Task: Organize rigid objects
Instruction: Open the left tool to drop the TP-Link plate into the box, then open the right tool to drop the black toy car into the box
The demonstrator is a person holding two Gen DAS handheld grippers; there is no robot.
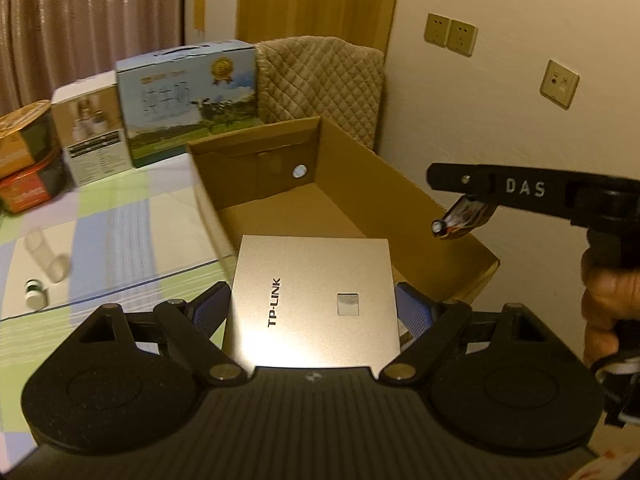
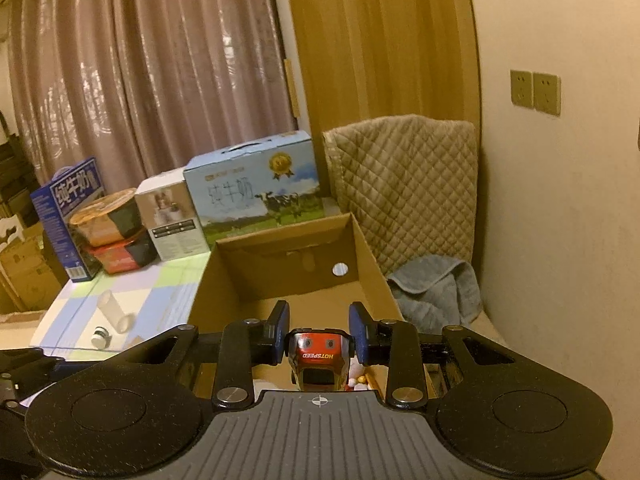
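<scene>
My left gripper (image 1: 314,304) is shut on a flat silver TP-LINK box (image 1: 314,292) and holds it over the near end of an open cardboard box (image 1: 352,172). My right gripper (image 2: 319,334) is shut on a red toy car (image 2: 318,358) marked HOTSPEED, held above the near end of the same cardboard box (image 2: 372,256). In the left wrist view the right gripper (image 1: 460,204) shows from the side over the box's right wall, with the toy car (image 1: 460,220) hanging beneath it. The box floor is bare at its far end.
Behind the box stand a blue milk carton (image 2: 256,188), a white carton (image 2: 170,216), stacked noodle bowls (image 2: 112,236) and a dark blue carton (image 2: 66,216). A clear tube (image 2: 116,312) and a small bottle (image 2: 100,336) lie on the checked tablecloth at left. A quilted chair (image 2: 404,184) and grey towel (image 2: 436,292) are at right.
</scene>
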